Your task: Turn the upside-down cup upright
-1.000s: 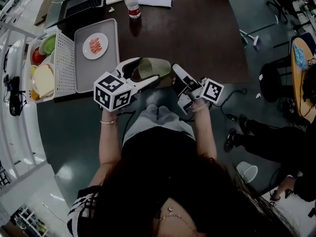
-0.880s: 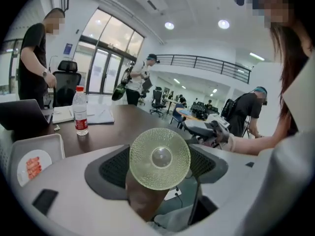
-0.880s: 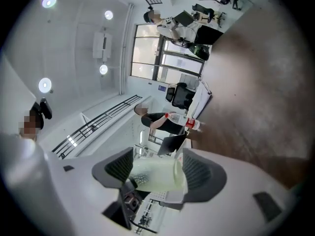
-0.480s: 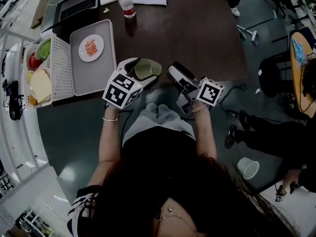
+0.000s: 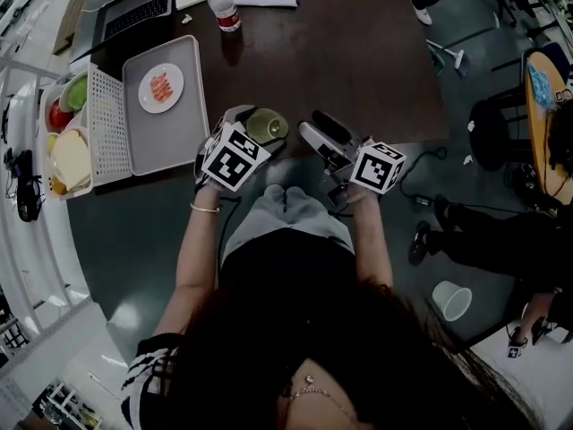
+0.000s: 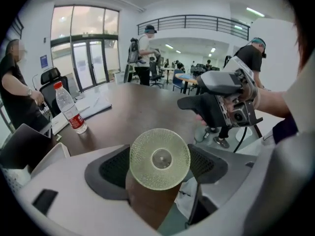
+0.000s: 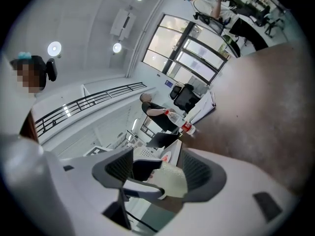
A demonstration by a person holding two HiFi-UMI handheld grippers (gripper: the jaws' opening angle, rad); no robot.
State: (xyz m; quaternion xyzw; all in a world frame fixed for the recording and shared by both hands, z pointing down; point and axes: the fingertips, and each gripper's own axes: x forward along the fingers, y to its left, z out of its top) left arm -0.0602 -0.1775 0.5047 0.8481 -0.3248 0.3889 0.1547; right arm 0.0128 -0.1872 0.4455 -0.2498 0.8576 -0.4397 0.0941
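**Green cup held in the left gripper**

Head view: The left gripper (image 5: 251,135) is shut tight on the green cup (image 5: 267,125). The cup is at the near edge of the dark table (image 5: 358,61), right in front of the person. The cup looks round from up here. I cannot tell if it touches the table. The right gripper (image 5: 311,126) is at 3 o'clock from the cup, close by but not touching it. A grey tray (image 5: 170,137) lies at 9 o'clock from the cup. A small white plate (image 5: 161,88) with some food sits on the tray. A white basket (image 5: 107,124) is just beside the tray, on its far side from the cup. A water bottle (image 5: 222,5) with a red cap stands at 11 o'clock, far back on the table. A laptop (image 5: 134,12) is at 10 o'clock from the cup, near the bottle.

Left gripper view: The two jaws press on the cup, one on each side. The cup's bumpy round bottom faces the camera, so the cup lies tipped along the jaws. The right gripper shows at 2 o'clock, held in a hand. The bottle stands at 10 o'clock on the table.

Right gripper view: The jaws are wide apart and nothing is gripped in them. Through the gap you can see the cup and the left gripper that holds it, a little way off. The bottle shows at 12 o'clock, far across the table.
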